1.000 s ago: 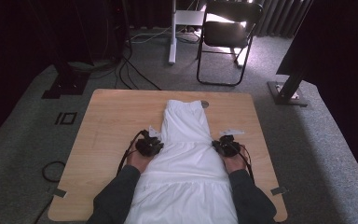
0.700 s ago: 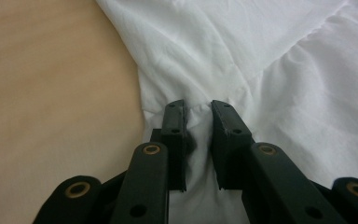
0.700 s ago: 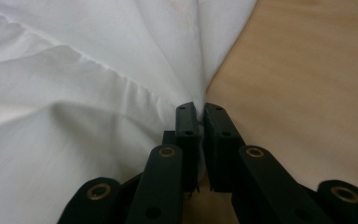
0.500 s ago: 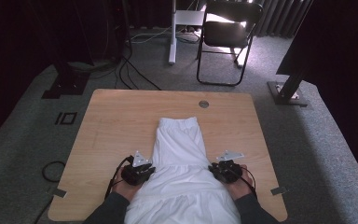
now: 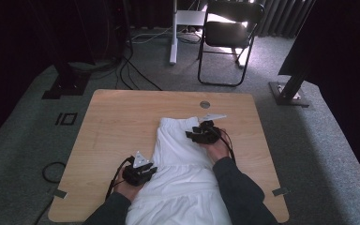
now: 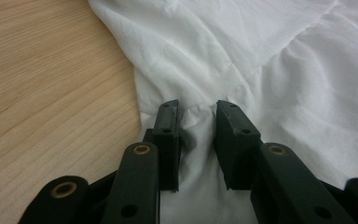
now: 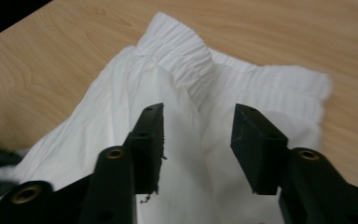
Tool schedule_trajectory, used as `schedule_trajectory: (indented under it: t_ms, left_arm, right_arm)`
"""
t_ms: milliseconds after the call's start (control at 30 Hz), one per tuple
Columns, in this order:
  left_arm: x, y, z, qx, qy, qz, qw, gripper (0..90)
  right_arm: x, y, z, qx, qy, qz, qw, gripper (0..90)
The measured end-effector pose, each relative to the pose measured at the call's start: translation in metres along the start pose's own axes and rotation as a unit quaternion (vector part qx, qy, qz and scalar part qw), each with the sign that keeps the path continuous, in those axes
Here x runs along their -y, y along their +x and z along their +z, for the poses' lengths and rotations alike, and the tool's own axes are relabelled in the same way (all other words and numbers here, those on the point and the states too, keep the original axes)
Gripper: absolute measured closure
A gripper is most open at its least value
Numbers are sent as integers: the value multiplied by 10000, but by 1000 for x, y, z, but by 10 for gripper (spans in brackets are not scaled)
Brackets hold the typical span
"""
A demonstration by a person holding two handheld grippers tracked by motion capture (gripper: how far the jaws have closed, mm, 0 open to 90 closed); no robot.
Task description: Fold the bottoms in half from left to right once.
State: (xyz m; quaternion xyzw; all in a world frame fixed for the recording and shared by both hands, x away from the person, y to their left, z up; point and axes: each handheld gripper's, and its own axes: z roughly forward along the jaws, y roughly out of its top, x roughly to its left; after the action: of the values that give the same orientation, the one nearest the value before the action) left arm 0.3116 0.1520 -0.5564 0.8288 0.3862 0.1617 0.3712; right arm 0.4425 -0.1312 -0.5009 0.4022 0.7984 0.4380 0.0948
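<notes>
**Operator:** Report status of both units and the work item.

**Inspector:** The white gathered-cotton garment lies on the light wooden counter, its elastic-banded end folded toward the counter's far side and its other end hanging off the near edge. The left hand-held gripper sits at the garment's left edge, jaws slightly parted, with a ridge of cloth between them; whether that ridge is actually clamped I cannot tell. The right hand-held gripper hovers over the folded end, jaws spread, holding nothing.

**Operator:** Failure modes?

**Inspector:** Three, by my judgement. If the left jaws are loose, a pull would slip off the cloth and leave the fold uneven. If the right unit closes on the top layer alone, lifting would peel the fold open. The overhanging portion may drag the garment toward the counter's near edge once either unit releases.
</notes>
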Motion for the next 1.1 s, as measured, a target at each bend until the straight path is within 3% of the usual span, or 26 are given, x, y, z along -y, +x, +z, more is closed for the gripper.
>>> schedule_trajectory:
  t_ms: [100,167,233,300,400,500,533,600,667,733,800,867,933,1000,1100]
  left_arm:
    - [0,0,0,7,-4,7,10000,708]
    - [0,0,0,19,-10,16,10000,702]
    - [0,0,0,64,-16,25,10000,680]
    - [1,-1,0,126,-27,41,9999,634]
    - [1,-2,0,158,-21,50,9999,594]
    - [1,-1,0,211,-27,0,9998,565]
    - [1,-2,1,210,-32,-8,9998,563]
    - [0,-2,1,191,-29,5,9998,561]
    - [0,-3,1,168,-11,36,9999,552]
    - [0,-4,1,144,-7,67,9999,545]
    - [0,-5,1,135,-3,71,9999,542]
    - [-1,-4,1,183,22,52,9998,534]
    - [-4,-3,0,223,118,34,9997,528]
    - [-10,-1,-3,120,207,121,9996,504]
    - [-31,6,-12,11,-42,110,9999,501]
  right_arm:
    - [2,-4,21,-82,176,218,9996,510]
    - [7,-4,32,-134,431,126,9989,539]
    - [10,-1,39,-115,721,-152,9972,726]
    - [9,2,37,221,819,-473,9953,852]
    - [0,2,16,804,384,-671,9938,870]
    - [-5,-5,-13,1557,-64,-898,9837,863]
    - [-4,-10,-18,1642,-98,-823,9829,857]
    - [4,-23,-17,1632,87,-600,9847,843]
    - [16,-34,-5,1686,339,-482,9839,830]
    - [28,-43,8,1598,467,-202,9858,779]
    - [36,-49,15,1381,442,131,9893,741]
    - [39,-52,17,1302,351,288,9904,723]
    - [38,-51,17,1297,374,266,9905,704]
    - [38,-50,18,1330,410,146,9902,692]
    - [38,-48,19,1392,387,101,9895,684]
